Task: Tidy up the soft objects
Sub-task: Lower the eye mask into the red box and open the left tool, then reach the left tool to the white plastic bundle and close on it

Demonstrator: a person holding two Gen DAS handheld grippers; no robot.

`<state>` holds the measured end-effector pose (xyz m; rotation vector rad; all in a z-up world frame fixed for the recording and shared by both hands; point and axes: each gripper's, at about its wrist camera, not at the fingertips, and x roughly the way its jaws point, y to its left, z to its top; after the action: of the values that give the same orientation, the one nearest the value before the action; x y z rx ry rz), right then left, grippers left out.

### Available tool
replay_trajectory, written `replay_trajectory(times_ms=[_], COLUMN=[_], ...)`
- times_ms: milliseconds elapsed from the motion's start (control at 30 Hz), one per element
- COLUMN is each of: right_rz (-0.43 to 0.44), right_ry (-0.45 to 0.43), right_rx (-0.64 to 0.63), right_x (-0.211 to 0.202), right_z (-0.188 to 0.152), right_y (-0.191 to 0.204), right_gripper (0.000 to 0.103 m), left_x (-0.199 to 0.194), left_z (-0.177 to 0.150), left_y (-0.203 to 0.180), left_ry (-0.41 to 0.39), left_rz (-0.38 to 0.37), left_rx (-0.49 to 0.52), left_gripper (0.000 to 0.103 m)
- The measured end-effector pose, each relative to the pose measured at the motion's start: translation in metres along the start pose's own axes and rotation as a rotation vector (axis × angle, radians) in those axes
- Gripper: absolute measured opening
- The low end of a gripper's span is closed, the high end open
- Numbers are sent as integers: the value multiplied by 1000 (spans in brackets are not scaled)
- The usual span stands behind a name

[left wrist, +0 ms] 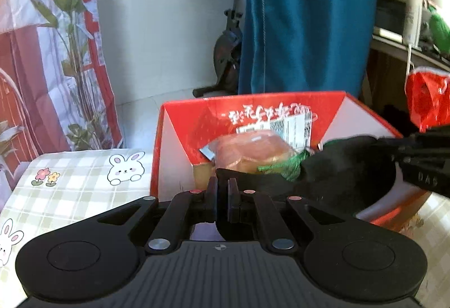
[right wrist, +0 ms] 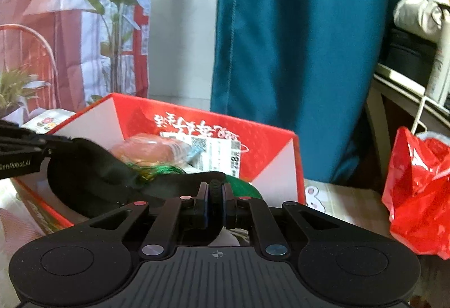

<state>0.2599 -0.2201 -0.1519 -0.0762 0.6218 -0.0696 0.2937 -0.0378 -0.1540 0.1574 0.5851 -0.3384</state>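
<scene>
Right now both claws are clamped on one black cloth item, a soft dark thing with green trim that hangs between them over the open red box. Seen from the left wrist, the left gripper has its jaws drawn together with a fold of the black fabric pinched in the narrow slit between them; the cloth runs on from there ahead and to the right, where the right gripper enters from the right edge and bites its far end. From the right wrist, the right gripper is likewise closed, a rolled black edge of the cloth caught between its fingers, and the fabric stretches forward and to the left up to the left gripper, which comes in from the left edge. Just past the fingertips of either claw, inside the box, lies a clear-wrapped orange-pink item, touching the green fringe of the cloth; how far the cloth rests on the box floor cannot be told. The box stands on a checked tablecloth with rabbits, which spreads to the left of the left claw. To the right of the right claw, well apart from the box, sits a crumpled red plastic bag. Beyond the box hangs a teal curtain.
</scene>
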Motion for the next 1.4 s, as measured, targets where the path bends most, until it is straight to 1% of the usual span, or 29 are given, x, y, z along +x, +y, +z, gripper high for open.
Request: replay_trajectory(times_ms=[67, 133, 167, 200, 233, 267, 300, 333, 367, 400, 433, 500, 600, 733, 833, 933, 1067, 1133, 1267, 1400], right_rz=[-6, -17, -24, -31, -40, -45, -46, -42, -41, -41, -41, -33, 9, 52, 59, 62, 72, 78, 79, 79], right_ry=[6, 6, 8, 9, 9, 8, 2, -13, -29, -46, -64, -94, -145, -191, -209, -220, -190, -150, -84, -19], right_rx=[5, 0, -2, -5, -5, -2, 1, 7, 12, 18, 23, 44, 97, 129, 136, 149, 155, 162, 174, 195], right_x=[1, 0, 0, -1, -3, -5, -8, -13, -18, -23, -29, -41, -58, -80, -92, -104, -107, -103, -94, -87], right_z=[-2, -3, -2, -1, -1, -1, -1, -1, -2, -2, -3, -4, -10, -28, -43, -62, -86, -99, -124, -146], right_y=[-3, -5, -5, -5, -5, -6, -6, -7, -8, -9, -10, -12, -16, -16, -14, -12, -8, -6, 1, 5], right_gripper=[10, 14, 19, 23, 25, 32, 41, 46, 53, 57, 58, 58, 59, 59, 59, 59, 59, 59, 59, 59], left_x=[0, 0, -2, -4, -7, -10, -15, -20, -25, -30, -36, -48, -68, -89, -98, -100, -88, -81, -69, -66], left_z=[0, 2, 2, 3, 4, 5, 5, 5, 6, 6, 6, 4, -2, -20, -37, -55, -76, -85, -102, -116], left_y=[1, 4, 6, 7, 7, 9, 10, 12, 12, 13, 14, 15, 12, 9, 4, 0, -2, -3, -6, -10], left_ry=[14, 31, 34, 36, 35, 25, 9, -2, -4, -5, -10, -24, -44, -58, -53, -32, 39, 75, 124, 149], left_rz=[-5, -22, -28, -35, -40, -44, -50, -55, -57, -57, -59, -67, -66, -91, -93, -95, -101, -107, -119, -133], left_rx=[5, -4, -6, -7, -7, -11, -14, -16, -18, -23, -29, -29, -30, -53, -50, -50, -61, -70, -76, -85], left_gripper=[9, 14, 20, 37, 47, 60, 63, 64, 64, 64, 64, 64, 64, 64, 64, 64, 64, 64, 64, 64])
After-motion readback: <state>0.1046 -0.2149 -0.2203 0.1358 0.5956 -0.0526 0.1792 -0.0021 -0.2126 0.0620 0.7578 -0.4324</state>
